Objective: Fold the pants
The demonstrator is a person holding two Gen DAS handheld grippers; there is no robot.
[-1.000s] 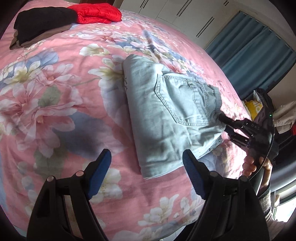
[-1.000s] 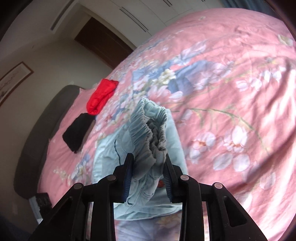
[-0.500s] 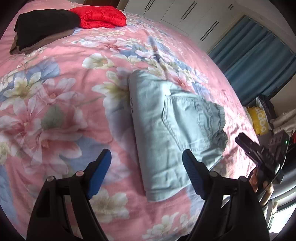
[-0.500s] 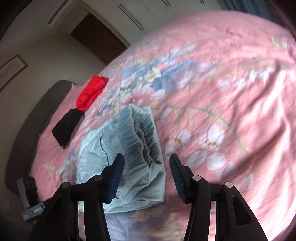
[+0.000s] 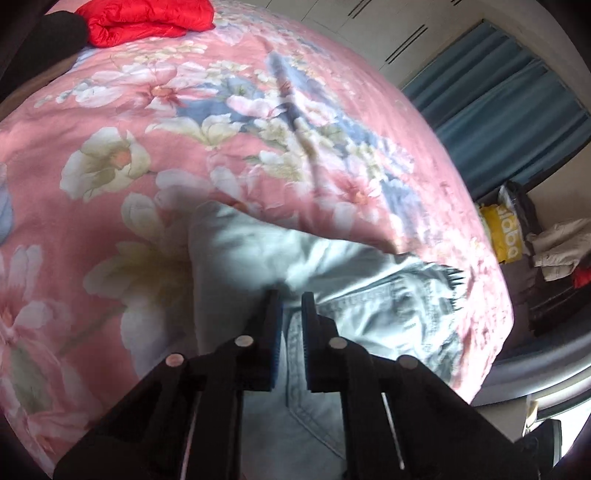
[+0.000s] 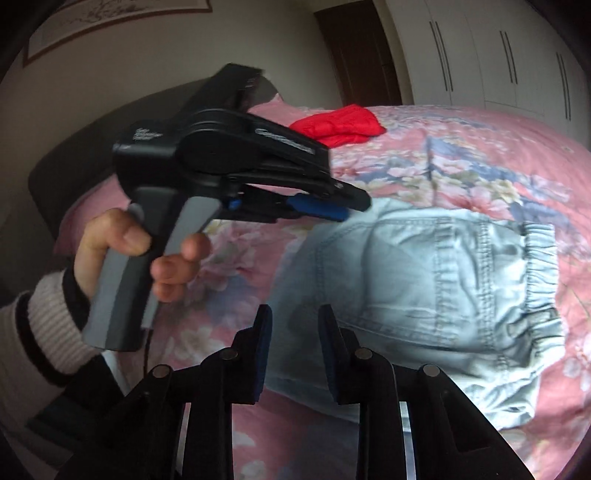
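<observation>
The light blue denim pants (image 6: 436,280) lie folded into a compact stack on the pink floral bedspread (image 6: 480,147), back pocket up. In the left wrist view the pants (image 5: 351,280) sit right under my left gripper (image 5: 291,299), whose fingers are nearly closed and hover just over the denim. That left gripper also shows in the right wrist view (image 6: 354,208), held in a hand above the pants' left edge, holding nothing. My right gripper (image 6: 295,314) is narrowly open and empty, over the stack's near left corner.
A red garment (image 6: 340,125) and a dark garment (image 5: 55,29) lie at the far end of the bed. Blue curtains (image 5: 517,96), a yellow bag (image 5: 506,232) and clutter stand beyond the bed's right edge. White wardrobes (image 6: 498,59) line the far wall.
My right gripper let go of the pants' waistband and pulled back. My left gripper closed from wide open and dropped close over the folded pants.
</observation>
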